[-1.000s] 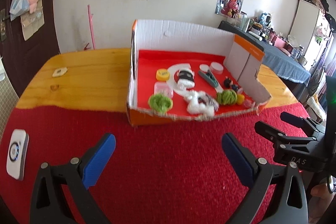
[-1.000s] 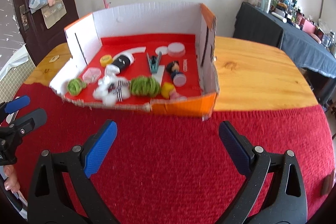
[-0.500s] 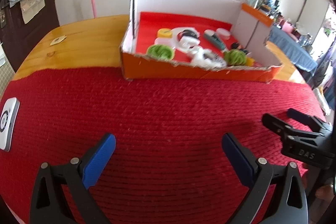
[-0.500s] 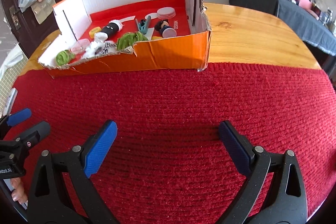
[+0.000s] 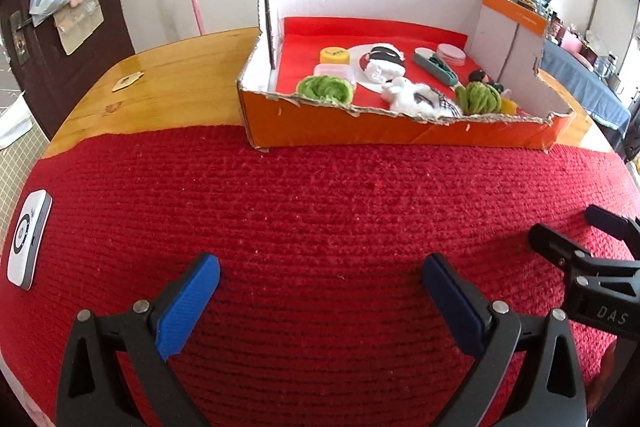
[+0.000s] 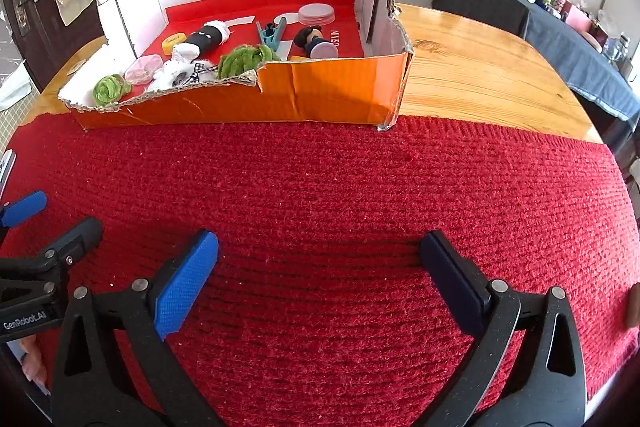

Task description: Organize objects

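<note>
An orange cardboard box (image 5: 400,131) with a torn front wall stands on the table; it also shows in the right wrist view (image 6: 304,95). Inside lie two green yarn balls (image 5: 326,89) (image 5: 478,97), a white fluffy toy (image 5: 416,99), a black-and-white roll (image 5: 382,61), a yellow cap (image 5: 334,55), a teal clip (image 5: 434,69), pink discs (image 5: 450,53) and a small doll (image 6: 314,41). My left gripper (image 5: 320,297) is open and empty, low over the red cloth in front of the box. My right gripper (image 6: 318,279) is open and empty beside it.
A red knitted cloth (image 5: 340,211) covers the near half of the wooden table (image 5: 168,83). A white device (image 5: 26,243) lies on the cloth at the far left. A small tag (image 5: 126,81) lies on the wood. A dark side table (image 6: 520,3) stands at the right.
Both grippers have dropped lower and pulled back toward the near edge; the box looks farther and seen from a flatter angle. Both stay open and empty.
</note>
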Demonstrator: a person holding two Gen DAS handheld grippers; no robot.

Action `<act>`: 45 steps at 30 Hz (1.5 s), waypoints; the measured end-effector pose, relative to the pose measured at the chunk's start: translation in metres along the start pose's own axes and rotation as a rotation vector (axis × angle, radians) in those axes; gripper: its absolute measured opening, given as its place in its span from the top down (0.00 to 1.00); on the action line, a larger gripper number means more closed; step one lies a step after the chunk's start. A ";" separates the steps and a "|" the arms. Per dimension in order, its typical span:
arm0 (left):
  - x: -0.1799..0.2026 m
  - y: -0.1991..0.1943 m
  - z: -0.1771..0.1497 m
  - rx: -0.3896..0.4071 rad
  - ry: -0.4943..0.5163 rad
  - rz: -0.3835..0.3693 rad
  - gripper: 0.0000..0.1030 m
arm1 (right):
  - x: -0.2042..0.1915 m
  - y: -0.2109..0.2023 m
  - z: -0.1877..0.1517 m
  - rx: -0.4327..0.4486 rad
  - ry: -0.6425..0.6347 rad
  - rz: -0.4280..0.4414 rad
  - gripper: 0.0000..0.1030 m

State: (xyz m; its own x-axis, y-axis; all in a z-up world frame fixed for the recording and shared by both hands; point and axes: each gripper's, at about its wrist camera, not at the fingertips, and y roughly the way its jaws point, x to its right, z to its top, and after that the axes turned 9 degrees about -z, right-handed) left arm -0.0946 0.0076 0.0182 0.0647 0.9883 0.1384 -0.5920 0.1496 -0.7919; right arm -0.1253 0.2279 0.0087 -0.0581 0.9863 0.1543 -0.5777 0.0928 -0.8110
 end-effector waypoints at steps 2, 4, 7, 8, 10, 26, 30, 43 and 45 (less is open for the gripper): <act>0.000 0.001 0.001 0.005 -0.008 0.005 0.00 | 0.000 0.000 0.000 0.000 0.004 -0.002 0.00; 0.000 0.001 0.001 0.008 -0.006 0.012 0.00 | 0.000 0.000 0.000 0.000 0.006 -0.003 0.00; 0.000 0.002 0.002 0.005 -0.004 0.010 0.00 | 0.000 0.000 0.000 0.000 0.004 -0.003 0.00; 0.000 0.003 0.002 0.003 -0.002 0.009 0.00 | 0.001 0.000 0.000 0.001 0.002 -0.003 0.00; -0.001 0.003 0.003 0.005 -0.001 0.006 0.00 | 0.000 0.000 0.001 0.000 -0.001 -0.005 0.00; 0.003 0.003 0.003 0.022 -0.009 0.042 0.00 | 0.000 0.000 0.001 -0.001 0.005 -0.013 0.00; 0.002 0.003 0.003 0.020 -0.012 0.037 0.00 | 0.000 -0.001 0.001 0.000 0.005 -0.013 0.00; 0.000 0.004 0.003 0.019 -0.013 0.029 0.00 | 0.000 0.000 0.001 0.002 0.004 -0.013 0.00; 0.000 0.004 0.003 0.019 -0.013 0.026 0.00 | 0.000 0.000 0.000 0.002 0.004 -0.013 0.00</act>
State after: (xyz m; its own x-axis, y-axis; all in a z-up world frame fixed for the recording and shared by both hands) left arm -0.0996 0.0085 0.0171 0.0382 0.9913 0.1256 -0.6087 0.1228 -0.7838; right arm -0.1253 0.2274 0.0091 -0.0474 0.9855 0.1629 -0.5797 0.1056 -0.8080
